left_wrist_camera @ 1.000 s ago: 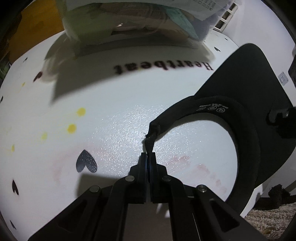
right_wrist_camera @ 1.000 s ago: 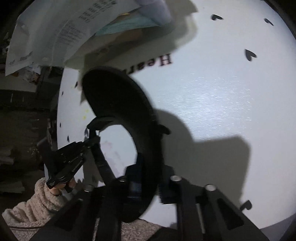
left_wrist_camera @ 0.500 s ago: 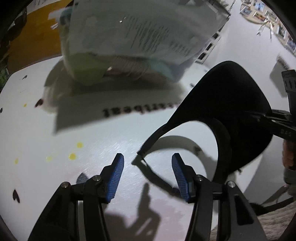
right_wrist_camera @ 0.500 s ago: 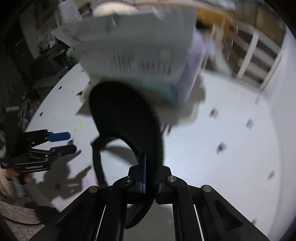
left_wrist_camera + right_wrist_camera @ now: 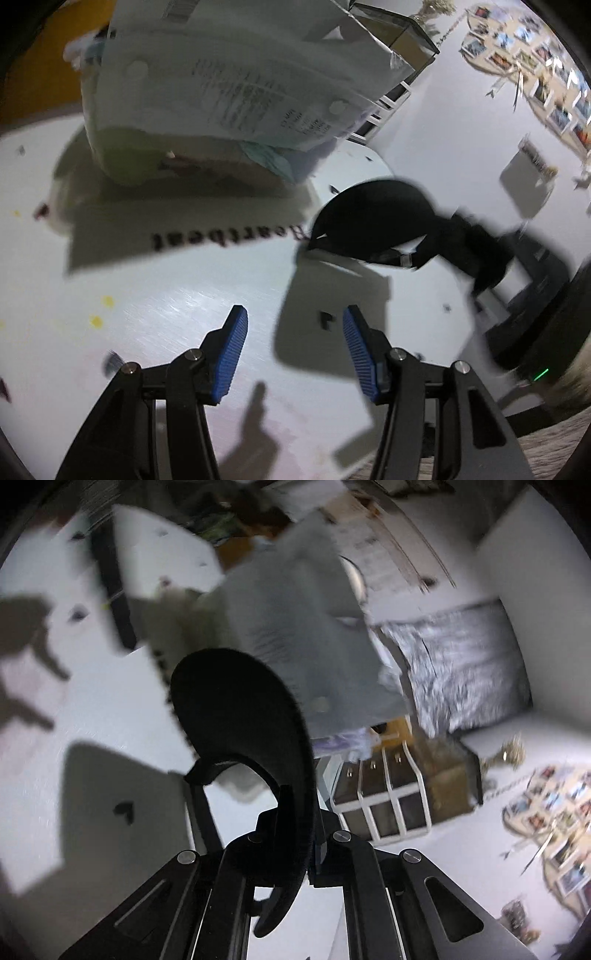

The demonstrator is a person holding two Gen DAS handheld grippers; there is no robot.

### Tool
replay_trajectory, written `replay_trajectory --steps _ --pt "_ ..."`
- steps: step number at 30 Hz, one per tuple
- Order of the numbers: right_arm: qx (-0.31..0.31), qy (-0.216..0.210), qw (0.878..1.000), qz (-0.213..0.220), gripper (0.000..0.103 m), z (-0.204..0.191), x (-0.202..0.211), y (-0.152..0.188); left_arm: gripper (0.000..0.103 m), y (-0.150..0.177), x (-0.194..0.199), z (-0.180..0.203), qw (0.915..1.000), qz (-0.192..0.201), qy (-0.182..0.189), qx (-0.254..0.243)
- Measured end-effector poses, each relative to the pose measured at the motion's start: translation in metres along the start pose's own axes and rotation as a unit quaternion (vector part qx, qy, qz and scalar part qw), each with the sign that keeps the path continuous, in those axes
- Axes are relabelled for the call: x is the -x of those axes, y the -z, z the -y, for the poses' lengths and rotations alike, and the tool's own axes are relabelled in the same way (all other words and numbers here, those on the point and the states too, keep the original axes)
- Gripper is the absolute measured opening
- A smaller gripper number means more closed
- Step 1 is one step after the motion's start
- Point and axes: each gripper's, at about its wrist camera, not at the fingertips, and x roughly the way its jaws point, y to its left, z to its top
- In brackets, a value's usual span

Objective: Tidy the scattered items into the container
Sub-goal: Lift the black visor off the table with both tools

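We are carrying black visor [image 5: 240, 716] clenched by brim edge in right hand-held gripper [image 5: 310, 845], off surface [image 5: 184, 295]. Left hand-held gripper [image 5: 291, 343] hanging released, empty. Container [image 5: 207, 110] lying ahead, beyond visor; right hand nearer, so we are judging it delivers.

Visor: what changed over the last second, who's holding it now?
The left gripper let go of the strap end and now stands open with nothing between its pads. The right gripper kept its clamp on the black visor, lifted it off the white table and swung it toward the container. Container unmoved.
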Motion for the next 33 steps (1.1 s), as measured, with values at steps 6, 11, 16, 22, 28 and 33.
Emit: replay_trajectory --steps 6,11,16,22,28,33 --pt "0.031 0.043 0.998 0.031 0.006 -0.035 0.02 0.018 0.068 0.008 -0.007 0.004 0.9906 -0.067 0.101 0.064" --pt "0.03 0.055 0.998 0.016 0.007 -0.043 0.018 0.028 0.068 0.016 -0.03 0.001 0.9679 -0.126 0.166 0.141" --pt "0.019 0.063 0.998 -0.007 0.009 -0.052 0.009 0.035 0.068 0.024 -0.057 -0.004 0.9381 -0.153 0.222 0.218" --pt "0.022 0.076 0.997 -0.012 0.009 -0.047 0.0 0.038 0.068 0.028 -0.061 0.002 0.918 -0.146 0.274 0.247" --pt "0.036 0.071 0.997 -0.012 0.009 -0.048 -0.002 0.043 0.068 0.015 -0.05 0.008 0.9235 -0.107 0.283 0.236" --pt "0.038 0.073 0.997 -0.013 0.009 -0.051 -0.001 0.044 0.044 0.01 -0.068 0.01 0.9053 -0.108 0.298 0.283"
